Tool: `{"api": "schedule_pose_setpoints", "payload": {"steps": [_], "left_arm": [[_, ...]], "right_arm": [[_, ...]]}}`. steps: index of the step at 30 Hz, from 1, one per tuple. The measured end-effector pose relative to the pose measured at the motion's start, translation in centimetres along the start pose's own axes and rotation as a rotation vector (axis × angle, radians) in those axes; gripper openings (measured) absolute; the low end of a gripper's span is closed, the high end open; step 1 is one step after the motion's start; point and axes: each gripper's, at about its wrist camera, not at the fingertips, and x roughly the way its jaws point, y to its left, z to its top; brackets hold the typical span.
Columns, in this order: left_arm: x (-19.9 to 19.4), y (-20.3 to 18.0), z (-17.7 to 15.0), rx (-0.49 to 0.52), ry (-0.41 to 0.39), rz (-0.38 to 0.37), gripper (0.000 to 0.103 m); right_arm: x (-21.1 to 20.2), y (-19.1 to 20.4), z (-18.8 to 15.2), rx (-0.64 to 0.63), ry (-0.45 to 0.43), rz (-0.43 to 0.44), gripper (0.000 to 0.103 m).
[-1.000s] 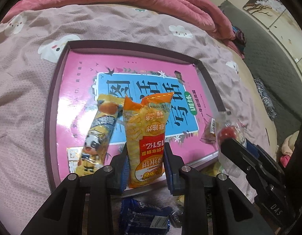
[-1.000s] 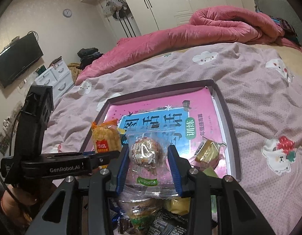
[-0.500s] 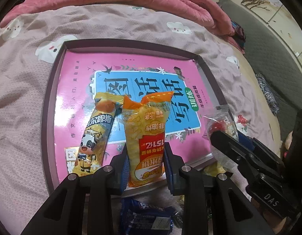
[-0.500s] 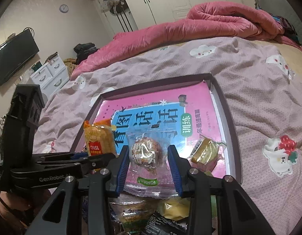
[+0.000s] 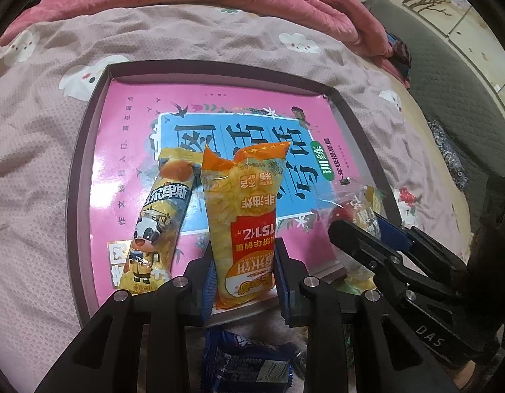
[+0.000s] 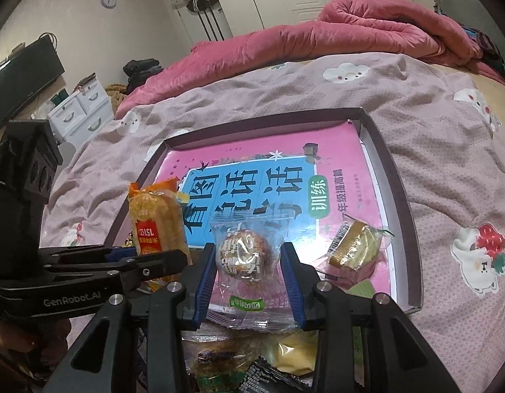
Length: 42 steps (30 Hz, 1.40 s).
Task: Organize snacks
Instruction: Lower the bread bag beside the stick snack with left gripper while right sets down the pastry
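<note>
Jaws of the left gripper clamp an orange rice-cracker pack over a bed's shallow tray; jaws of the right gripper clamp a clear-wrapped round pastry above the tray's pink book.

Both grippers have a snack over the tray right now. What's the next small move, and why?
Probably lower the left gripper a little and let go of the orange rice-cracker packet. The packet already hangs over the pink book inside the dark shallow tray, beside the yellow cartoon-cow snack packet lying there. The right gripper holds its clear-wrapped round pastry apart, so nothing blocks it.
</note>
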Motion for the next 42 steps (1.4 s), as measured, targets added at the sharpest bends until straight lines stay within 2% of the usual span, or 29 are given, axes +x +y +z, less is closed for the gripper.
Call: {"api": "schedule_pose_setpoints", "payload": {"steps": [18, 24, 42], "left_arm": [[0.5, 0.6, 0.0, -0.022, 0.016, 0.012, 0.032], [0.6, 0.7, -0.1, -0.025, 0.019, 0.013, 0.032], [0.0, 0.9, -0.1, -0.031, 0.010, 0.001, 0.032]], "right_arm": [[1.7, 0.7, 0.5, -0.038, 0.034, -0.016, 0.041], [1.5, 0.5, 0.6, -0.021, 0.025, 0.028, 0.041], [1.4, 0.3, 0.7, -0.016, 0.030, -0.027, 0.041]]}}
